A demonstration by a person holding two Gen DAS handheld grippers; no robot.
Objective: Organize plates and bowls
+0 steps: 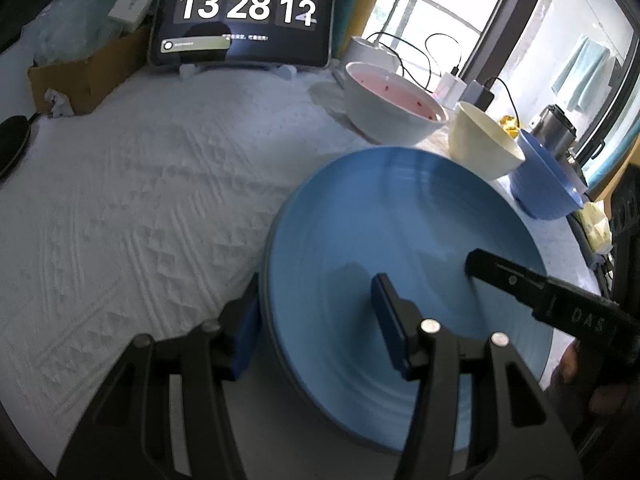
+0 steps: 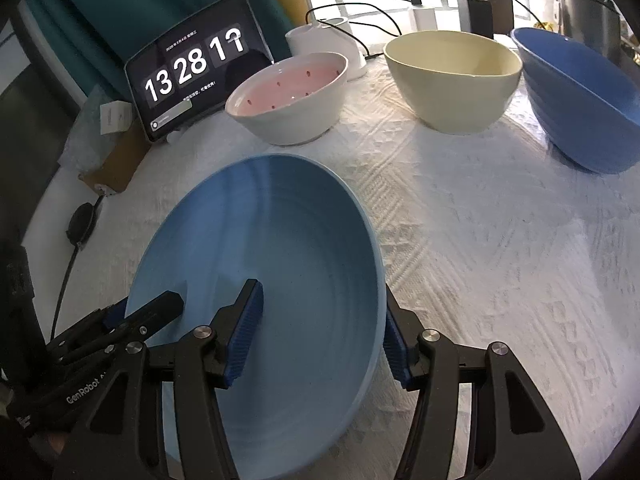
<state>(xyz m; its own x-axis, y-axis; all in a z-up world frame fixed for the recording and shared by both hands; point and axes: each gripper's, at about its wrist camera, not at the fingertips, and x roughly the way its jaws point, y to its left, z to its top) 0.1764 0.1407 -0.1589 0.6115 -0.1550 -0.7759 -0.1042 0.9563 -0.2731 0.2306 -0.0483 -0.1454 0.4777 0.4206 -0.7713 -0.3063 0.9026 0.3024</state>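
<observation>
Table: a white textured cloth [image 2: 500, 240] covers it; a tablet clock [image 2: 192, 68] stands at the far edge.
Plate: light blue plate [image 2: 260, 300], near side, apparently raised and tilted.
Left gripper [image 1: 316, 320]: fingers straddle the plate's left rim, seemingly gripping.
Right gripper [image 2: 320, 340]: fingers straddle its right rim likewise.
Bowls: pink-lined bowl [image 2: 288, 96], cream bowl [image 2: 452, 76], blue bowl [image 2: 580, 100], far right.

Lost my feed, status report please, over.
Both tongs, left and right, straddle opposite rims of the light blue plate. Three bowls stand behind it. Nothing blocking.
</observation>
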